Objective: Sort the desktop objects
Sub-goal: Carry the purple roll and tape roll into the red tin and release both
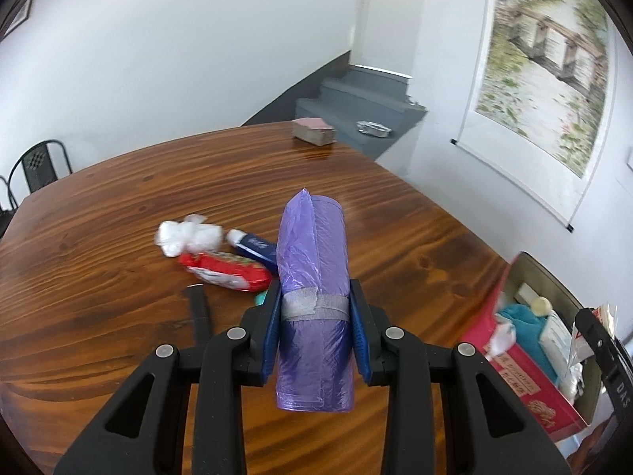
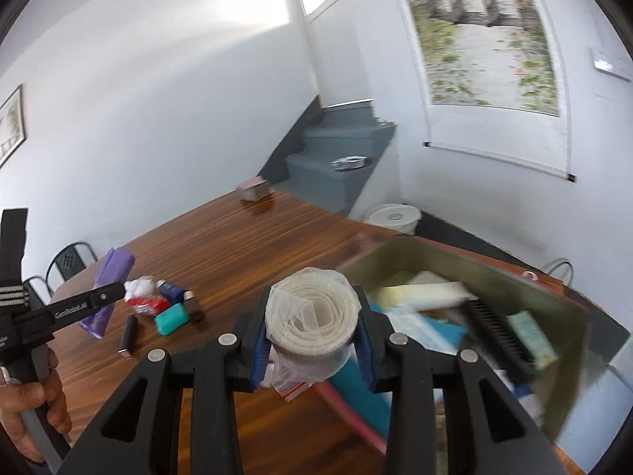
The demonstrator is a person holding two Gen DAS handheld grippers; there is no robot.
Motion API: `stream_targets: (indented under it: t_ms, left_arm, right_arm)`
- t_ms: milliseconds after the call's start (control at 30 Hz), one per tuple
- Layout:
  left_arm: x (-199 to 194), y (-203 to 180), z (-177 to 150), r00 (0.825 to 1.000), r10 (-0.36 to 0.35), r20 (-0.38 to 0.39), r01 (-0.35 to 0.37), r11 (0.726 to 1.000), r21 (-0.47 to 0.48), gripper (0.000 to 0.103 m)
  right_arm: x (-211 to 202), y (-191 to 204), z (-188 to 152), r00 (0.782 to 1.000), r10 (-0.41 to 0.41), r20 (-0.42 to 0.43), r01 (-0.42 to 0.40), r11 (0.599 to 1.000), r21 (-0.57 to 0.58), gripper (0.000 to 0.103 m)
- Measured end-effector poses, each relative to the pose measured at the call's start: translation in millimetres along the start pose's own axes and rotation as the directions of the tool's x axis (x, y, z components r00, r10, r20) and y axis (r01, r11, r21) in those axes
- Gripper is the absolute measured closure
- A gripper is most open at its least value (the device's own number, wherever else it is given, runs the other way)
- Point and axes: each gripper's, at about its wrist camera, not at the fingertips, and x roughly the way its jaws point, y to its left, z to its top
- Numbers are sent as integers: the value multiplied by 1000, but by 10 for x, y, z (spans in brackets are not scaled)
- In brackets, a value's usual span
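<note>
- The left gripper (image 1: 315, 308) is clamping a purple roll of bin bags (image 1: 312, 277), blue pads pressing both sides at its grey band; the thin plastic is crinkling and glossy, the shape a soft cylinder, riding above the table.
- The right gripper (image 2: 312, 328) is squeezing a white coiled roll in clear film (image 2: 312, 308), spiral end facing out, carried just beside the near-left edge of the storage box (image 2: 455, 265).
- That box, olive inside with a red outer wall, is already holding a black comb-like brush (image 2: 498, 336), a teal cloth and pale cartons, so the sorting is looking well under way, I'd judge.
- Still waiting on the glossy wooden table (image 1: 118, 206), left of centre: a teal soap-shaped block (image 2: 171, 318), a red crinkly packet (image 1: 225, 271), a blue tube (image 1: 253, 247), a white wad of plastic (image 1: 186, 233) and a small dark stick (image 2: 127, 336).
- Far off, a stack of cards (image 1: 313, 131) is sitting at the table's far edge.
</note>
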Motion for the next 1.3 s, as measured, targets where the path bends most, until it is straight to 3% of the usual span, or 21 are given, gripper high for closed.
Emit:
stream_targets:
  t_ms: [233, 433, 700, 1100, 1167, 1300]
  left_arm:
    - [-58, -475, -44, 996, -93, -14, 94, 994, 56, 69]
    - [-60, -966, -63, 983, -180, -32, 182, 977, 109, 69]
    - [64, -1534, -95, 970, -228, -82, 239, 955, 175, 69]
    - [229, -2051, -156, 943, -287, -167, 323, 910, 260, 68]
    - [250, -2081, -175, 936, -301, -184, 342, 902, 263, 65]
    - [181, -2078, -165, 938, -313, -149, 343, 899, 272, 47]
  right_arm:
    - [-197, -465, -35, 998, -70, 7, 69, 996, 51, 63]
    - [-244, -757, -85, 996, -84, -20, 85, 992, 88, 63]
    - [-306, -985, -99, 998, -56, -17, 57, 991, 119, 63]
    - [-296, -1095, -139, 999, -26, -27, 29, 992, 125, 62]
    - [-289, -1103, -134, 999, -25, -31, 29, 991, 128, 61]
    - [-270, -1108, -134, 999, -23, -39, 28, 991, 129, 57]
